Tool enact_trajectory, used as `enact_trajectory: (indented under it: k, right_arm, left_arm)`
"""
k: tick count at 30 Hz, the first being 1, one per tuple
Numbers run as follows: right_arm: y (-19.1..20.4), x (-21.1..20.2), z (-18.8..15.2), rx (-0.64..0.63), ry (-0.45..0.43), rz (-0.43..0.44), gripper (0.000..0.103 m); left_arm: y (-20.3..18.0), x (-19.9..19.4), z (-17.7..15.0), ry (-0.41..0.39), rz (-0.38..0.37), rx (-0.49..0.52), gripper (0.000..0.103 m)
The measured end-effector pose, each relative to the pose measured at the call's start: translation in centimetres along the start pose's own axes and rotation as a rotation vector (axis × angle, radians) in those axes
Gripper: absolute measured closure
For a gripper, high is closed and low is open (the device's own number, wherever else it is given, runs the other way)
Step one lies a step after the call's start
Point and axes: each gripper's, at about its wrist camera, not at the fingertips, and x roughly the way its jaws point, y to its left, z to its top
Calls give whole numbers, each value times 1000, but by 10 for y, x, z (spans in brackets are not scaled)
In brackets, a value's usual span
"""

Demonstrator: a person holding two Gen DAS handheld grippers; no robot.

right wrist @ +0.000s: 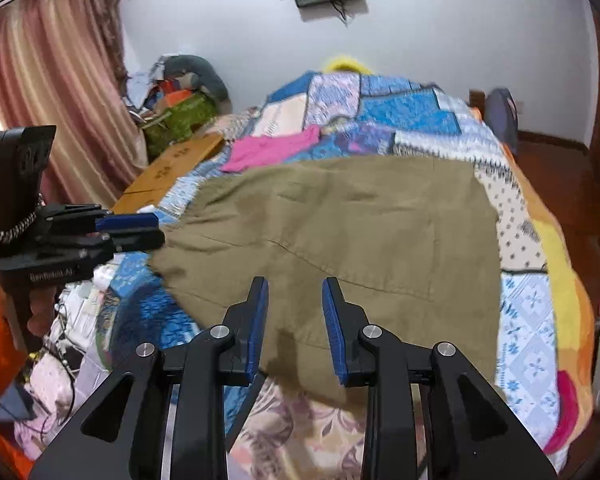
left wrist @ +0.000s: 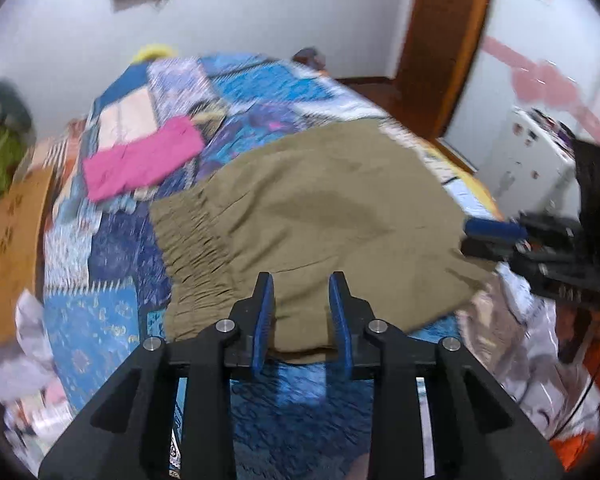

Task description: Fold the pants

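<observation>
Olive-brown pants (left wrist: 320, 208) lie spread flat on the patchwork quilt (left wrist: 92, 320), their gathered elastic waistband (left wrist: 196, 248) towards the left. My left gripper (left wrist: 302, 284) hovers over the pants' near edge, jaws open, with only cloth showing behind the gap. In the right wrist view the same pants (right wrist: 360, 220) fill the middle of the bed, and my right gripper (right wrist: 294, 284) stands open above their near hem with nothing pinched. Each gripper shows in the other's view at the pants' side edge: the right gripper (left wrist: 488, 236) and the left gripper (right wrist: 140, 230).
A folded pink garment (left wrist: 140, 160) (right wrist: 268, 148) lies further back on the quilt (right wrist: 528, 320). A cardboard box (right wrist: 172, 168) and a clutter pile (right wrist: 180, 100) sit left of the bed by a curtain (right wrist: 52, 80). A wooden door frame (left wrist: 444, 40) and a white cabinet (left wrist: 528, 160) stand to the right.
</observation>
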Motion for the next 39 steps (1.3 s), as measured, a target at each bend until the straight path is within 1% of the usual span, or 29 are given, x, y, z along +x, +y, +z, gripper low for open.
enact_trajectory:
  k: [2, 4, 5, 8, 11, 12, 14, 15, 16, 18, 22, 25, 28, 31, 34, 39]
  right_arm:
    - [-5, 16, -8, 17, 53, -13, 78]
    - [-12, 24, -18, 30, 84, -19, 78]
    - [-16, 20, -23, 43, 69, -13, 77]
    - [-27, 7, -26, 61, 85, -38, 77]
    - [-39, -1, -32, 50, 109, -106, 77]
    - [-44, -3, -35, 49, 113, -116, 77]
    - [-57, -10, -45, 61, 125, -189, 74]
    - [-63, -13, -49, 71, 128, -192, 70]
    - [-69, -16, -53, 103, 128, -170, 68]
    - [-79, -22, -59, 170, 125, -143, 66]
    - [-74, -19, -64, 157, 123, -171, 66]
    - [-70, -19, -58, 152, 137, -177, 63]
    - [-67, -24, -48, 113, 138, -181, 63]
    - [-66, -31, -35, 73, 112, -189, 63]
    - [-69, -36, -17, 50, 63, -199, 61]
    - [-79, -32, 12, 29, 20, -216, 61]
  left_arm:
    - [10, 16, -5, 37, 11, -31, 74]
    - [17, 24, -15, 56, -3, -50, 74]
    - [18, 22, -18, 48, -7, -49, 74]
    - [18, 16, -23, 46, -1, -25, 74]
    - [17, 12, -27, 49, 2, -13, 74]
    - [17, 12, -27, 49, 2, -13, 74]
    - [17, 11, -29, 41, 8, -13, 74]
    - [18, 11, -30, 38, 10, -19, 74]
    - [19, 12, -32, 36, 6, -34, 74]
    - [23, 13, -34, 30, -8, -58, 74]
    - [26, 13, -36, 18, -24, -89, 74]
    - [25, 7, -31, 38, 0, -87, 74]
    - [29, -6, -22, 24, 5, -79, 74]
    - [40, -17, -9, -7, 5, -96, 72]
    - [54, -22, 10, -36, 38, -117, 67]
    - [77, -6, 41, -40, 81, -160, 59]
